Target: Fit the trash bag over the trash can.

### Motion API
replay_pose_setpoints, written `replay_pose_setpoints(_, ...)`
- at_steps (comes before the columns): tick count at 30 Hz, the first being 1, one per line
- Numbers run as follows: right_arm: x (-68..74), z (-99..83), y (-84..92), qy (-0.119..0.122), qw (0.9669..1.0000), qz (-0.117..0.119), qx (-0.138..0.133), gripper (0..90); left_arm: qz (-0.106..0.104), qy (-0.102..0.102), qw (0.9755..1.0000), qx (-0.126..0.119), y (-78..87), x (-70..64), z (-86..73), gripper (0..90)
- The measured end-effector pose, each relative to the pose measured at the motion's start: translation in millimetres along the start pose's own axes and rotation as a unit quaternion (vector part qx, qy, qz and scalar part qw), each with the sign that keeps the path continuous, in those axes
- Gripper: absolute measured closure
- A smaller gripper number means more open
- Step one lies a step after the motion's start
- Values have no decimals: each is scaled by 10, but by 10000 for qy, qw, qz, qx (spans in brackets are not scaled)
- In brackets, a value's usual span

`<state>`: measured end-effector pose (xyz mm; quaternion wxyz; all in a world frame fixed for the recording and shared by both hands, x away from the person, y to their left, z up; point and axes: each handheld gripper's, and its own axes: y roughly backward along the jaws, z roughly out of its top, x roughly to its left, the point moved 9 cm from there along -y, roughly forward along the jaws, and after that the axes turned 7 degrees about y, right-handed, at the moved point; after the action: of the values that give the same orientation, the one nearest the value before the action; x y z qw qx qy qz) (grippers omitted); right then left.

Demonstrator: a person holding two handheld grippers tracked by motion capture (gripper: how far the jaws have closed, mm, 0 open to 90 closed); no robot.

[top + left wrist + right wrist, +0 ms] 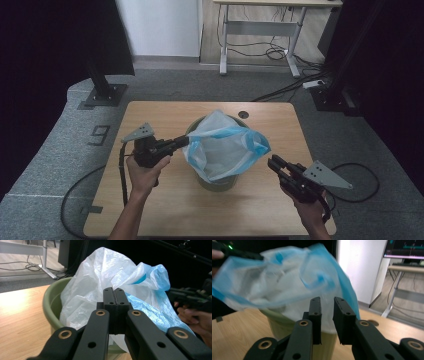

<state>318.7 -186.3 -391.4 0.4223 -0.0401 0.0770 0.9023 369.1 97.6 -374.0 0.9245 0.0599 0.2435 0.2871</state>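
A light wooden table (150, 210) occupies the centre of the high view, with grey carpet around it and a second desk (260, 20) against the far wall. Near the middle of the table stands a green bin (216, 183), upright. A thin white plastic bag with a blue rim (225, 147) sits in the bin, its lower part inside and its upper part billowing well above the bin's edge, the blue mouth spread toward the right side. The left gripper (184, 141), held in the person's left hand (145, 172), reaches in from the left; its jaws are clenched together on the bag's edge at the left of the bin, and the left gripper view shows them pressed flat against each other with the plastic bunched just beyond the tips. The right gripper (272, 161), in the right hand (311, 207), hangs just beside the bag's right edge and apart from it. Its jaws stand released, with a narrow gap between them and nothing in the gap; the right gripper view shows the bag and bin beyond the tips.
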Motion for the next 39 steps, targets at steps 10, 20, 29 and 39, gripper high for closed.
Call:
replay_pose_setpoints(10, 118, 180, -245, 27, 9997, 165, 164, 493, -76, -47, 9999, 127, -161, -94, -49, 900)
replay_pose_setpoints(20, 38, 23, -646, 347, 9980, -45, 521, 761, -32, -60, 10000, 66, -80, -47, -43, 900)
replay_pose_setpoints(29, 75, 14, -412, 304, 9989, 32, 343, 887, 163, -56, 9998, -34, 118, 66, -86, 900)
replay_pose_setpoints(39, 129, -461, -243, -145, 9991, 136, 377, 887, 309, -94, 9994, 97, 218, 193, -284, 900)
